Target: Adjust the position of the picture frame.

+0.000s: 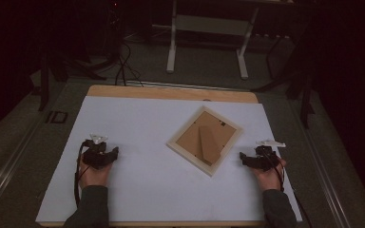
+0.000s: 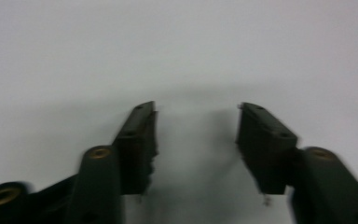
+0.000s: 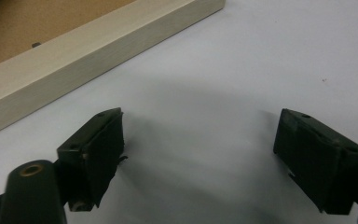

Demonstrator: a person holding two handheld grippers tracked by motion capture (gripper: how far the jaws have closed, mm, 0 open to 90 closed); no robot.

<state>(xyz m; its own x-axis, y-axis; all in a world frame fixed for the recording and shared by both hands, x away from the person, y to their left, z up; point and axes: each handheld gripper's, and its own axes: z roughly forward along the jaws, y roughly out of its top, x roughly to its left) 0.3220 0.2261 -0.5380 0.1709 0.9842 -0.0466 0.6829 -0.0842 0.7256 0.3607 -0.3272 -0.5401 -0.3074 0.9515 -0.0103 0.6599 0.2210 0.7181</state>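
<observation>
One picture frame (image 1: 204, 140) lies face down on the white sheet (image 1: 142, 185), turned so its corners point toward the sheet's edges, a little right of the sheet's middle and nearer the right edge than the left. Its pale wooden border surrounds a brown backing board, and a brown stand flap lies flat on that board. In the right gripper view, a stretch of the frame's pale border (image 3: 88, 56) crosses the upper left, with white sheet between it and the jaws.

The right gripper (image 1: 245, 158) rests near the sheet's right edge, just beside the frame's lower right side but not touching it. Its jaws stand spread with nothing between them, only bare sheet (image 3: 200, 140).

The left gripper (image 1: 114, 152) sits well apart from the frame, near the sheet's left edge. Its jaws are also spread over bare sheet (image 2: 196, 56), pinching nothing.

Beneath the sheet, a wooden table (image 1: 171, 92) shows as a strip along the far edge.
</observation>
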